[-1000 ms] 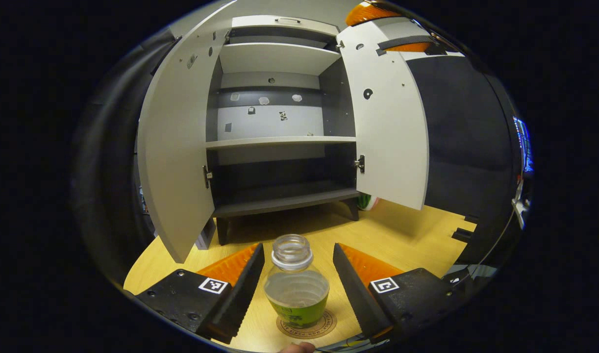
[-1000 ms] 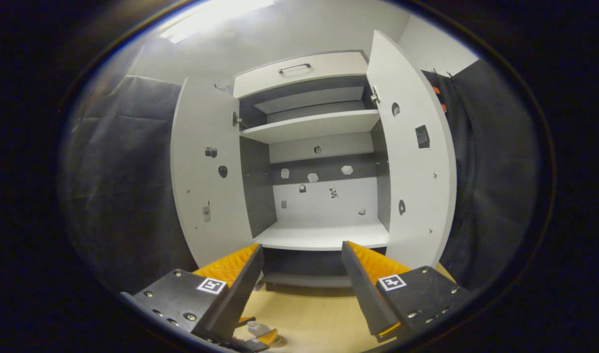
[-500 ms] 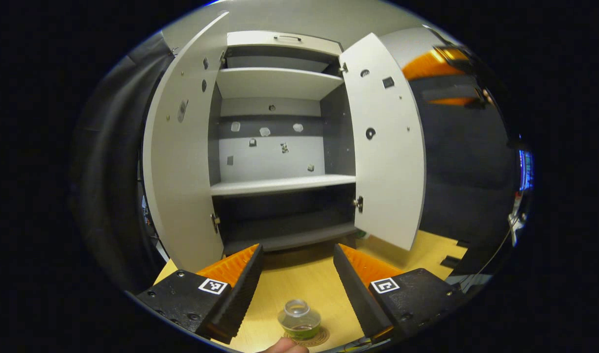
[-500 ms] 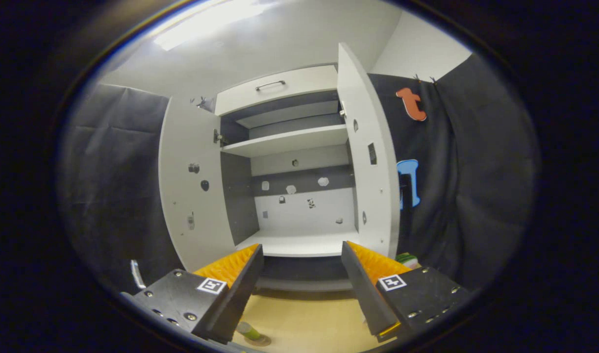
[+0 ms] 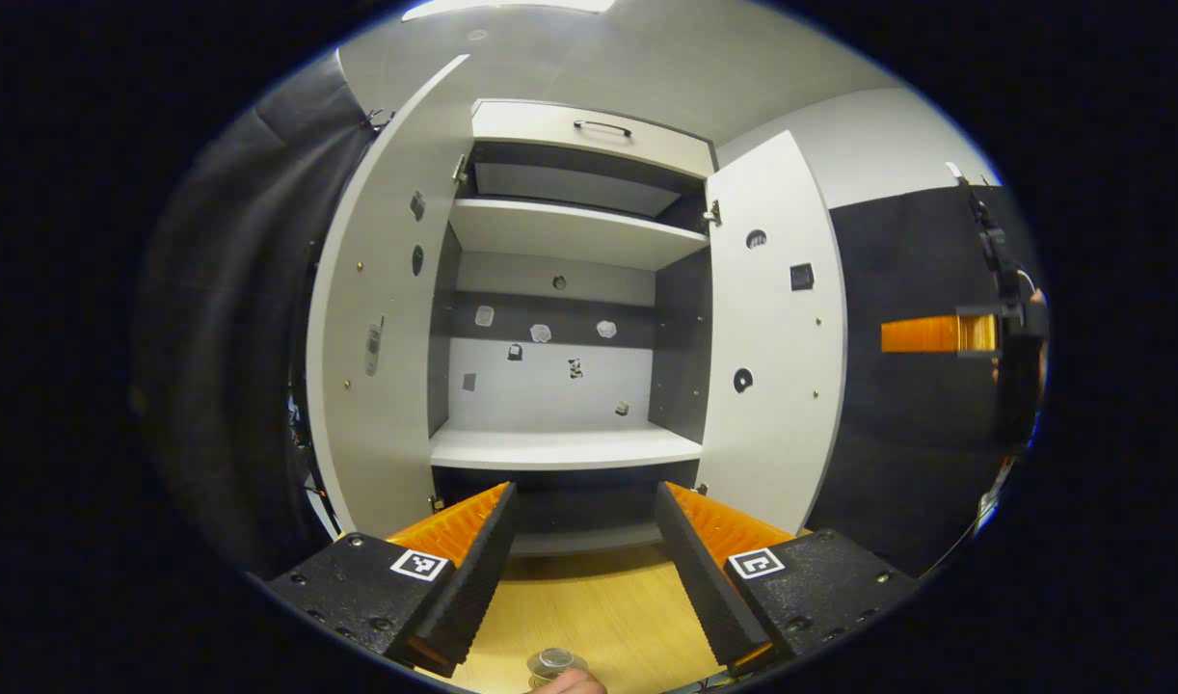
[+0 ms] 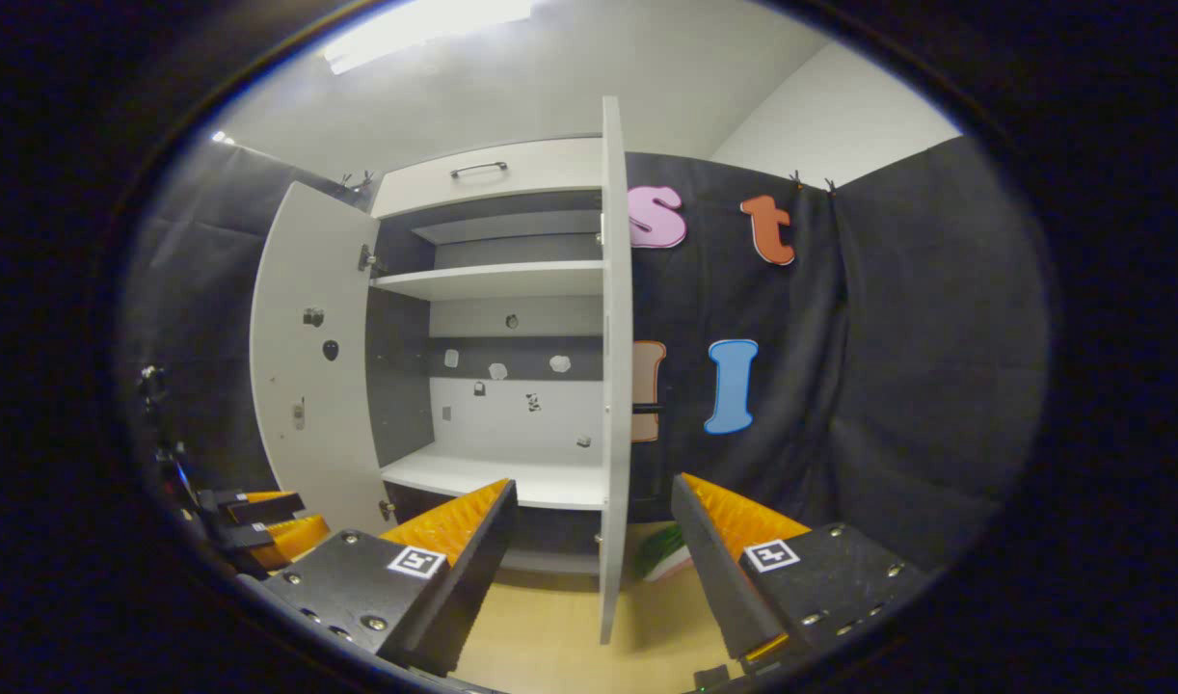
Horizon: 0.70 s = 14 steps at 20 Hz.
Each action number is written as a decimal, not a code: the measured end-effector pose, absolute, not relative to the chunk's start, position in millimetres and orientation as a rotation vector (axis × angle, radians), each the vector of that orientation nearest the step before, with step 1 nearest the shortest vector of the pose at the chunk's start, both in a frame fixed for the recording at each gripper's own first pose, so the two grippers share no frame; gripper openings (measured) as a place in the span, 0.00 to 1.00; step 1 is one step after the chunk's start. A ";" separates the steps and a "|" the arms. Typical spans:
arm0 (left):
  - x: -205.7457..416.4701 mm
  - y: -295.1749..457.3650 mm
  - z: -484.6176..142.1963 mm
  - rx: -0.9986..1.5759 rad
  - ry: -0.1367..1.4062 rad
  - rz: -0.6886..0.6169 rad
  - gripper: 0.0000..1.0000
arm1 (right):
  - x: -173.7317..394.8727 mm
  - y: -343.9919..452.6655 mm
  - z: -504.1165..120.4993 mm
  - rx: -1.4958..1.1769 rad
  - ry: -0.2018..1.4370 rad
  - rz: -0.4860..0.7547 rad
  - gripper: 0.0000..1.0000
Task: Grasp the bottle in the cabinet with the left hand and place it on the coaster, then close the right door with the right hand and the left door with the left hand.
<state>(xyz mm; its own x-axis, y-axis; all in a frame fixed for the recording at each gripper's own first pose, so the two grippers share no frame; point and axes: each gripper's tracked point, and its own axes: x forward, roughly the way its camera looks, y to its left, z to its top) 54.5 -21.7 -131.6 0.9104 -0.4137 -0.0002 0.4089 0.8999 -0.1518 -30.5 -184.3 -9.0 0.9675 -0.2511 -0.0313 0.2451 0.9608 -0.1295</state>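
Left hand-held gripper (image 5: 586, 516): jaws apart, nothing between them, raised over the worktop (image 5: 599, 607) and facing the cabinet (image 5: 560, 289). Below the fingers, at the very bottom edge of the left gripper view, the bottle (image 5: 553, 663), just its clear neck and rim visible, standing on the worktop in front of the cabinet; coaster not made out here. A fingertip (image 5: 572, 683) just beside the bottle. Farther out, left door (image 5: 382, 318) and right door (image 5: 772, 366) both swung open, shelves bare. Right of the cabinet, at the edge, the other gripper in profile.

Right hand-held gripper (image 6: 594, 520): jaws apart, empty, lined up with the right door's edge (image 6: 615, 386), seen edge-on between the fingers. Beyond, open left door (image 6: 309, 357).
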 end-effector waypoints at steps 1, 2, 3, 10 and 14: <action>56.2 -12.9 -127.5 -0.142 0.041 -0.402 0.92 | -31.9 -194.6 -4.1 -0.131 0.037 -0.259 0.97; 56.8 -3.4 -120.4 -0.140 0.050 -0.376 0.90 | -34.1 -206.6 -0.5 -0.138 0.026 -0.267 0.97; 56.8 4.9 -110.7 -0.146 0.055 -0.355 0.90 | -35.8 -218.9 4.3 -0.151 0.019 -0.275 0.96; 56.7 62.4 -58.9 -0.159 0.072 -0.251 0.89 | -23.4 -305.2 29.8 -0.206 -0.015 -0.362 0.93; 49.8 86.5 -29.6 -0.173 0.092 -0.231 0.94 | -2.8 -332.0 23.5 -0.186 -0.017 -0.360 0.97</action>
<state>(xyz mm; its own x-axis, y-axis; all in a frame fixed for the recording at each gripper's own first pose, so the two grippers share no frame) 49.8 86.5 -29.6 0.9694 -0.2352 -0.0703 0.2195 0.9588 -0.1805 -2.8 -332.0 23.5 0.9360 -0.3484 0.0496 0.3515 0.9191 -0.1777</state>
